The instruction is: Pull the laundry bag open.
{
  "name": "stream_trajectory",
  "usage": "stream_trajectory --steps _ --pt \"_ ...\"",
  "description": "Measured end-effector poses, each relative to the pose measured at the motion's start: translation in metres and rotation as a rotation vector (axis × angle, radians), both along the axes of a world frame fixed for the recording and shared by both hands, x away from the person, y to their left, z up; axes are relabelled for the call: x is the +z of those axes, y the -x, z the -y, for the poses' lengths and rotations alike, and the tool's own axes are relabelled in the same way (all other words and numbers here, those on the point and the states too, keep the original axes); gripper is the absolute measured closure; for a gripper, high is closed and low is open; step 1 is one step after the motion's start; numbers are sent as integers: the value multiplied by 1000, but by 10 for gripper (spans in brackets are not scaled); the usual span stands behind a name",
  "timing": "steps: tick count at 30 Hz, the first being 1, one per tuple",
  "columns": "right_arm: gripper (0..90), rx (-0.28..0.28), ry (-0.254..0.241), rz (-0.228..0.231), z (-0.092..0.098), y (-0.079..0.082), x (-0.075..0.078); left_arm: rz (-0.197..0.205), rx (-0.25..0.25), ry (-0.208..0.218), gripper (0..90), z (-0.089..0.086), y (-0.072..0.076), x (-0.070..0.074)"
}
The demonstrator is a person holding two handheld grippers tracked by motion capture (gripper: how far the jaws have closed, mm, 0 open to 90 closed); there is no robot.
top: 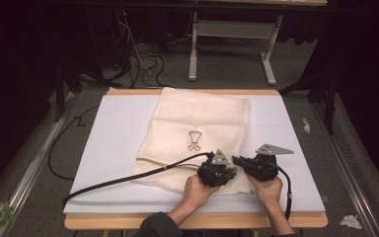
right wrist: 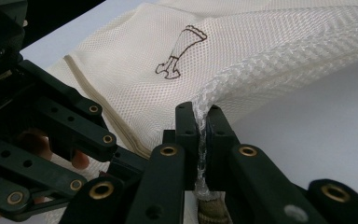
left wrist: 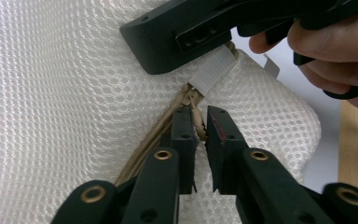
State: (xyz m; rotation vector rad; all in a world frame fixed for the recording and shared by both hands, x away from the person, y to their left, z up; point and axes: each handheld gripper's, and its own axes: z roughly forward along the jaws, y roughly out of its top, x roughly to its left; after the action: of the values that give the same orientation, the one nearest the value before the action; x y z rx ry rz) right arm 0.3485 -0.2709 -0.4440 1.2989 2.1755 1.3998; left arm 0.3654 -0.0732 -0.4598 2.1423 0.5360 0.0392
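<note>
— What is the setting?
— A dim room; a tabletop (top: 103, 148) under a pale sheet carries a cream mesh laundry bag (top: 197, 123) printed with a small drawing (top: 194, 140), lying near the person's edge.
— And the grippers?
— Both sit at the bag's near hem. The right gripper (right wrist: 202, 133) has its fingers clamped on the mesh edge. The left gripper (left wrist: 200, 128) has its fingers nearly together around the tan drawstring (left wrist: 170, 119), just beside the right gripper's grip; whether they press the drawstring cannot be told.
</note>
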Motion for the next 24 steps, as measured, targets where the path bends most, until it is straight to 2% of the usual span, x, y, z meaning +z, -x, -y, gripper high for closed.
stream_trajectory --steps 2,11,24 --pt "878 2 6 -2 0 0 0 0 0 -3 858 0 0 0" --pt "878 -2 18 9 4 1 -2 0 -5 -17 865 -4 0 6" --pt "878 -3 14 -8 10 2 -6 5 -14 -40 866 -6 1 8"
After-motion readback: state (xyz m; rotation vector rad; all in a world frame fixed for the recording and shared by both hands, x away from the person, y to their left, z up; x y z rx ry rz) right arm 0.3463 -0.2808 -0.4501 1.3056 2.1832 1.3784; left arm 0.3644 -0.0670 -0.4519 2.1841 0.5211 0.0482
